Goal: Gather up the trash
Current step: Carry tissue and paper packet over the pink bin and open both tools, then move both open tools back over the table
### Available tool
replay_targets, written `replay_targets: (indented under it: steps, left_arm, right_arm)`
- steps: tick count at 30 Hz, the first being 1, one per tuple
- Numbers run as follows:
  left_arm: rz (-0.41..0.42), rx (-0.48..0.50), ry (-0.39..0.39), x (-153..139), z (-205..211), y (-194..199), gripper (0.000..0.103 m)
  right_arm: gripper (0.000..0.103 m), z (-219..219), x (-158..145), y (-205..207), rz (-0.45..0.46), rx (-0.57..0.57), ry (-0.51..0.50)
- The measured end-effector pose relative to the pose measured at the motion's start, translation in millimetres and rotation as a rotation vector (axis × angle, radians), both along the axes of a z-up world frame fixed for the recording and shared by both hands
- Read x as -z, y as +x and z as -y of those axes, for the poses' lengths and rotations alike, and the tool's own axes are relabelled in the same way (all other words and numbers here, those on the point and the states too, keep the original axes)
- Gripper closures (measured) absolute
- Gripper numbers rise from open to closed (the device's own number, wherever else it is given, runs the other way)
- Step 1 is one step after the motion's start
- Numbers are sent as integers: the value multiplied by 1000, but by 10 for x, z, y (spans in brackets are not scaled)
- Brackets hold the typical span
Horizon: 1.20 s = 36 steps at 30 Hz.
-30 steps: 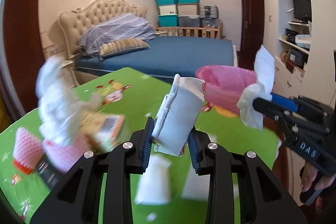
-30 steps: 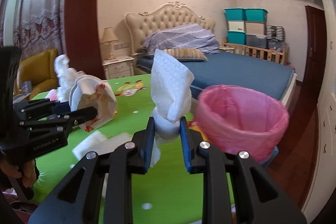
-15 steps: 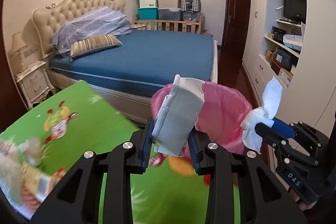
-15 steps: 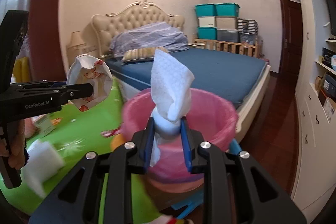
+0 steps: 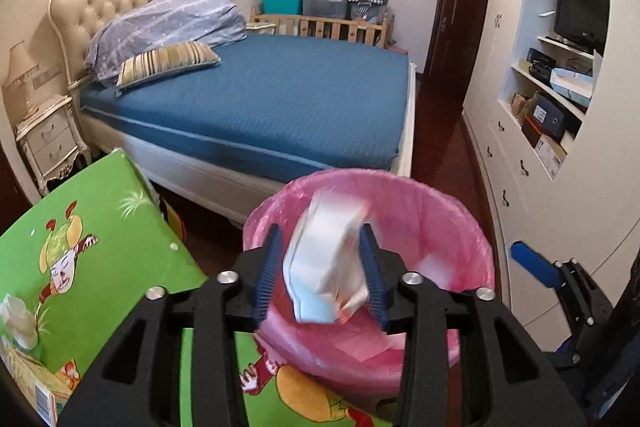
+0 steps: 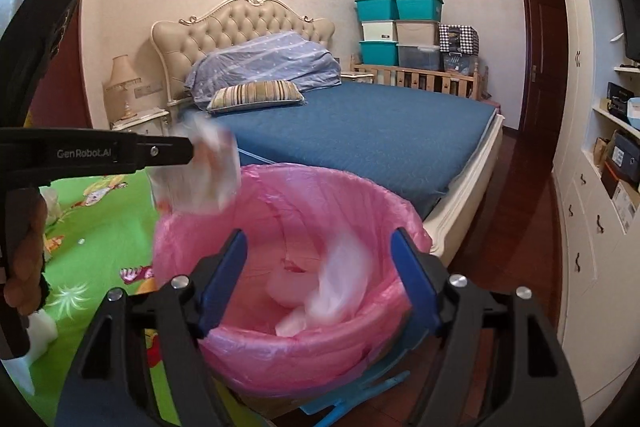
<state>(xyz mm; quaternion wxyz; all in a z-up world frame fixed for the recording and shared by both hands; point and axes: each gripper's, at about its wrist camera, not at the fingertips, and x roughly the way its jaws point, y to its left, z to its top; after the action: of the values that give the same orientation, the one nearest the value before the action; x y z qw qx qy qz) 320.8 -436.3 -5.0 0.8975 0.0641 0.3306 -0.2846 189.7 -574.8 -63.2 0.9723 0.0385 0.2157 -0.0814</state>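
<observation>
A white paper wrapper (image 5: 326, 263) hangs over the pink trash bin (image 5: 452, 211). It sits between the two blue pads of the left hand-held gripper (image 5: 322, 273), whose jaws have just been opening. The wrapper looks blurry, so it may be slipping free, and it is hard to tell if the pads touch it.

In the right wrist view, a white tissue (image 6: 340, 287) is a blur inside the bin, low between the wide-apart pads of the right hand-held gripper (image 6: 320, 279). Its jaws have just been opening too, and they are let go, with nothing pressed between them. More white paper lies at the bottom of the bin.

The bin has a pink bag in it and stands right beside the green worktop (image 5: 100, 219). A small white wad (image 5: 16, 319) and a box (image 5: 28, 383) lie on the worktop. Behind is a bed (image 5: 260, 95) with a blue cover.
</observation>
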Motion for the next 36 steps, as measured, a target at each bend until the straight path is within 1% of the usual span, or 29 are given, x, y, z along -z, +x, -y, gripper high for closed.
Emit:
replay_targets:
  steps: [1, 2, 3, 4, 6, 7, 10, 11, 14, 16, 18, 21, 24, 25, 28, 30, 32, 36]
  left_arm:
    - [10, -9, -2, 0, -55, -9, 33]
    - [31, -29, -10, -8, -117, -33, 16]
    - [54, -46, -21, -20, -167, -81, 15]
    - [77, -59, -28, -27, -273, -127, 15]
    - [71, -44, -20, -30, -370, -192, 14]
    - [81, -45, -7, -43, -454, -255, 13]
    - [155, -61, 24, -111, -703, -501, 9]
    - [179, -64, 37, -142, -807, -597, 9]
    - [213, -66, 62, -204, -1115, -892, 9]
    - [242, -78, 72, -221, -1387, -1114, 9]
    - [259, -86, 79, -211, -1583, -1303, 9]
    - [282, -103, 106, -81, -2001, -1636, 8]
    - [292, -155, 134, 66, -2367, -1849, 8]
    - [287, -181, 139, 122, -2525, -1916, 8]
    - [263, -257, 137, 244, -2907, -2045, 8]
    - [247, -292, 126, 304, -3125, -2108, 8]
    - [238, -330, 117, 338, -3261, -2164, 8]
    - [217, -371, 91, 386, -3471, -2205, 8]
  right_arm:
    - [31, -1, -7, -24, 5, -3, 4]
    - [31, -9, -16, -79, 14, -6, 9]
    - [30, -22, -26, -109, 17, -7, 8]
    - [30, -38, -24, -164, 19, -7, 6]
    - [30, -77, -56, -286, 23, -5, 19]
    - [30, -101, -74, -352, 25, -7, 28]
    - [29, -247, -141, -553, 35, -32, 29]
    - [29, -358, -160, -636, 37, -57, 20]
    - [24, -611, -177, -769, 36, -106, 16]
    - [24, -827, -155, -835, 28, -151, 26]
    - [24, -1042, -120, -889, 20, -175, 32]
    - [24, -1305, -86, -928, 5, -207, 69]
    - [22, -1526, -70, -945, -10, -238, 96]
    - [20, -1588, -70, -956, -11, -245, 100]
    - [19, -1880, -61, -943, -24, -288, 101]
    - [19, -2085, -46, -940, -38, -316, 79]
    - [19, -2268, -27, -932, -55, -342, 51]
    - [19, -2508, 21, -916, -78, -332, -11]
